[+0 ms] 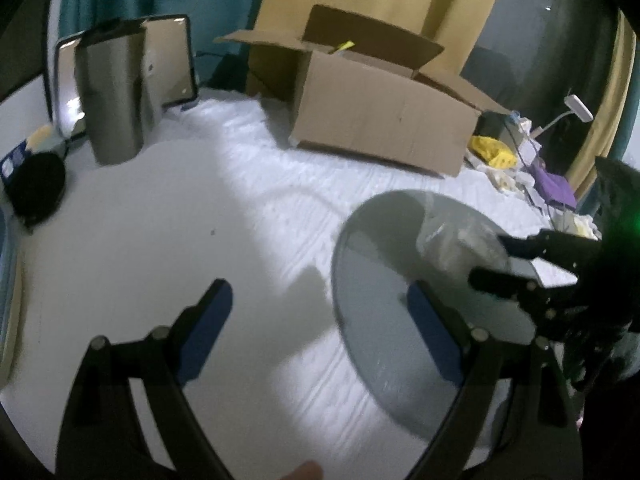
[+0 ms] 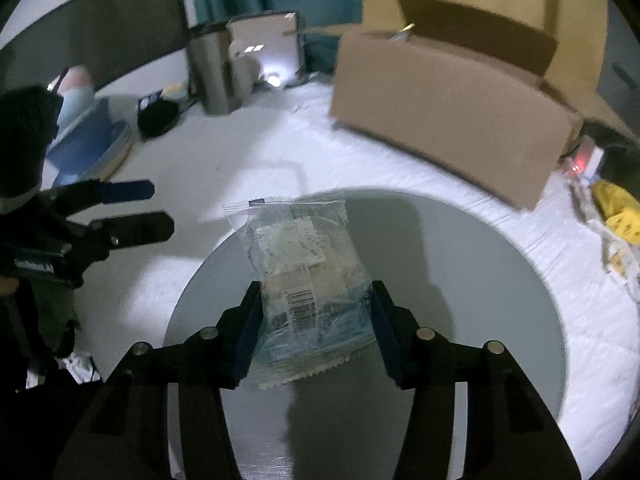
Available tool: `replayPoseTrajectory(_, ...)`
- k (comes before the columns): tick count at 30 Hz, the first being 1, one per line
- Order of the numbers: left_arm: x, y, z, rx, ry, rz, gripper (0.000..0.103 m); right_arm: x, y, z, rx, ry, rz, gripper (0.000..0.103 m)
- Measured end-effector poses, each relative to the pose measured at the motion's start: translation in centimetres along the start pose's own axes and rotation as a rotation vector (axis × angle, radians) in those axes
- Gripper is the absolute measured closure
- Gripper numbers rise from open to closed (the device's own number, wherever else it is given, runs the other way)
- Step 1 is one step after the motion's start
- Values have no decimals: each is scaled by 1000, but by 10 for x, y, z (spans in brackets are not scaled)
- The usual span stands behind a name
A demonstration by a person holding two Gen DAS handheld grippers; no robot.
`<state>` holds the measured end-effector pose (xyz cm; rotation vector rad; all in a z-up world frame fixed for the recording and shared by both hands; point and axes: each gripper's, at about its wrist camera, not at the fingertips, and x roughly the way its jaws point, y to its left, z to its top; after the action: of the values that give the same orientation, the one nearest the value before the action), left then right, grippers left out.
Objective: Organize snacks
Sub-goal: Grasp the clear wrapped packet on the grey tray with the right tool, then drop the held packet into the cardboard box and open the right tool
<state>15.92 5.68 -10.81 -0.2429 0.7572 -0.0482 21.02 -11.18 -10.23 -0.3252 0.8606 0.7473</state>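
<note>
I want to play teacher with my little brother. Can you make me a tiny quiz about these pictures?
1. True or false: the box is closed.
2. Which gripper has the packet between its fingers?
3. The plate under the packet is: A square and red, B round and grey, C round and yellow.

Key:
1. False. Its flaps stand open.
2. The right gripper. The left gripper is empty.
3. B.
</note>
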Motion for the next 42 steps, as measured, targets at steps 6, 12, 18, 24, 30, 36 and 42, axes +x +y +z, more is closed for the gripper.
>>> replayPoseTrajectory(6,12,-14,28,18,-24,-19,13,-18,-34,33,23,-72,-39,48)
replayPoseTrajectory(12,20,-26,63,50,-70,-23,13,-23,-63,63,36,-127,-58,48)
replayPoseTrajectory(18,32,-41,106,111,-107,-20,13,-23,-84,97,35,-172,-71,48)
replayPoseTrajectory(24,50,-53,145,150,-137,-63,13,-16,-107,132,48,-212,-85,48)
replayPoseTrajectory(30,70,-50,184,127,-166,-59,13,0,-140,166,108,-250,-139,48)
replayPoseTrajectory(36,79,-45,211,114,-193,-38,13,16,-163,192,150,-258,-169,48)
replayPoseTrajectory(42,87,-42,225,96,-217,-21,11,34,-183,208,199,-237,-253,39)
